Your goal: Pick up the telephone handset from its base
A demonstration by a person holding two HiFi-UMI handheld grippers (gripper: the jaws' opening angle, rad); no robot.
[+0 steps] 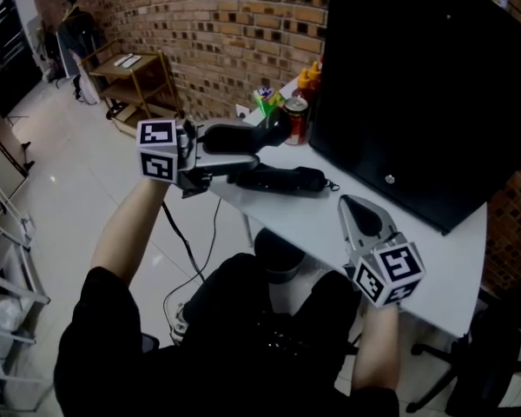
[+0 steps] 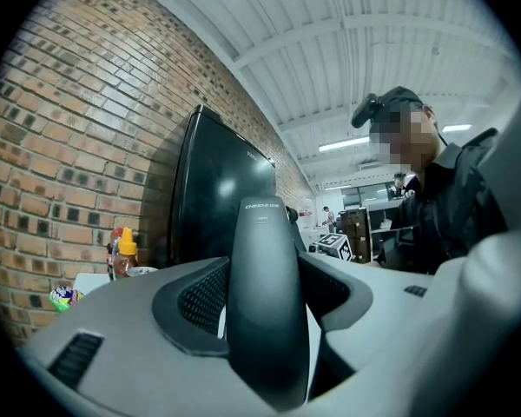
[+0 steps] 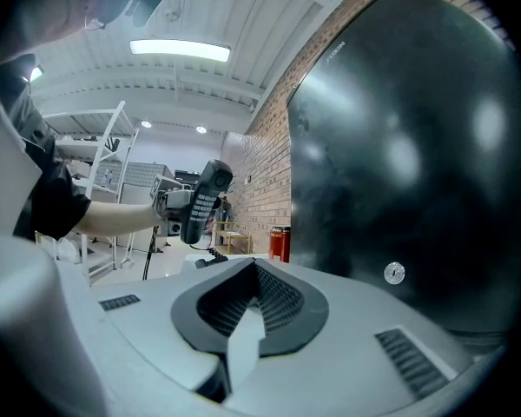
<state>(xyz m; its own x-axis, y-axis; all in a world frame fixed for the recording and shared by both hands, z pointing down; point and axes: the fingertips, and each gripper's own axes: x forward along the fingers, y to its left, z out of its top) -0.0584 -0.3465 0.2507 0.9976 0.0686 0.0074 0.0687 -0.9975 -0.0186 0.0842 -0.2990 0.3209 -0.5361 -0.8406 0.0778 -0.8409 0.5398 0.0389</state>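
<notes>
My left gripper (image 1: 233, 155) is shut on the black telephone handset (image 1: 241, 135), which it holds level in the air above the table's left end. In the left gripper view the handset (image 2: 262, 259) fills the gap between the jaws, back side facing up. In the right gripper view the handset (image 3: 203, 201) shows its keypad, lifted off the table. The long black base (image 1: 280, 179) lies on the white table (image 1: 330, 228) just below and right of the handset. My right gripper (image 1: 356, 207) rests low near the table's front edge, shut with nothing in it (image 3: 248, 295).
A large black monitor (image 1: 417, 85) stands on the table's far side. A red can (image 1: 295, 118), orange-capped bottles (image 1: 309, 78) and a green-patterned cup (image 1: 267, 101) stand at the far left corner. A wooden shelf (image 1: 132, 75) stands by the brick wall. A cable (image 1: 184, 248) hangs to the floor.
</notes>
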